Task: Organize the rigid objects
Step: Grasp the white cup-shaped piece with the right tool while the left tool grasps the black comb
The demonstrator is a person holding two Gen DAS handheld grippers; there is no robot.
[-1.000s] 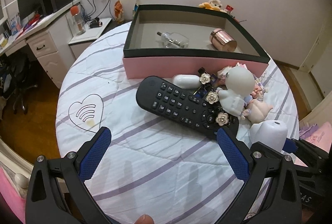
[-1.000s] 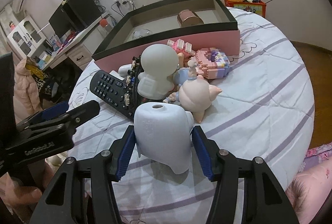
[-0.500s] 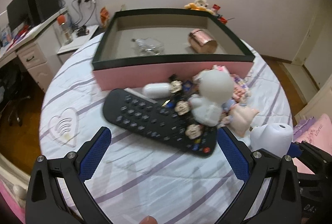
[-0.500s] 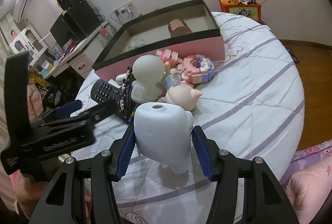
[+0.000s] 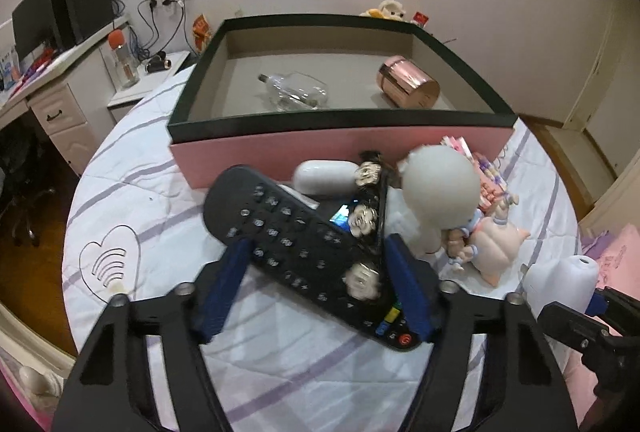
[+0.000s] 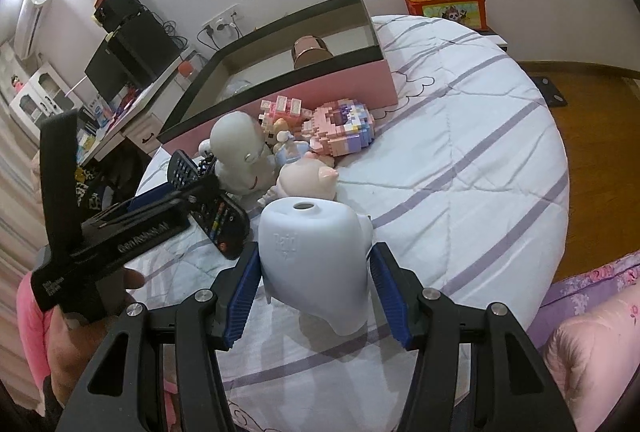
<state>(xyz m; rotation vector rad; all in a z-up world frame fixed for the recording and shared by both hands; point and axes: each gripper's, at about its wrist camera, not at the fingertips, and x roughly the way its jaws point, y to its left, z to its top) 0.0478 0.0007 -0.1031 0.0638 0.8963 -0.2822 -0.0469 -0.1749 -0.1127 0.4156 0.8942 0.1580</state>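
Note:
A black remote control (image 5: 296,244) lies on the striped bed cover in front of a pink box (image 5: 340,148) with a dark rim. My left gripper (image 5: 320,288) has its blue fingers closed against the remote's two sides. My right gripper (image 6: 316,284) is shut on a pale blue plastic container (image 6: 316,252) and holds it upright just above the cover; the container also shows in the left wrist view (image 5: 560,284). A white round-headed figurine (image 5: 436,188), a pink pig toy (image 5: 492,248) and a pink brick model (image 6: 344,130) crowd beside the remote.
Inside the box lie a glass bottle (image 5: 296,94) and a rose-gold can (image 5: 408,82). A white capsule-shaped case (image 5: 324,178) and a black flowered clip (image 5: 366,208) rest by the remote. A desk (image 5: 52,88) stands at the left, and wooden floor (image 6: 592,120) at the right.
My left gripper has moved forward over the remote and its fingers have closed from wide open onto the remote's sides. My right gripper has drawn back a little with the container.

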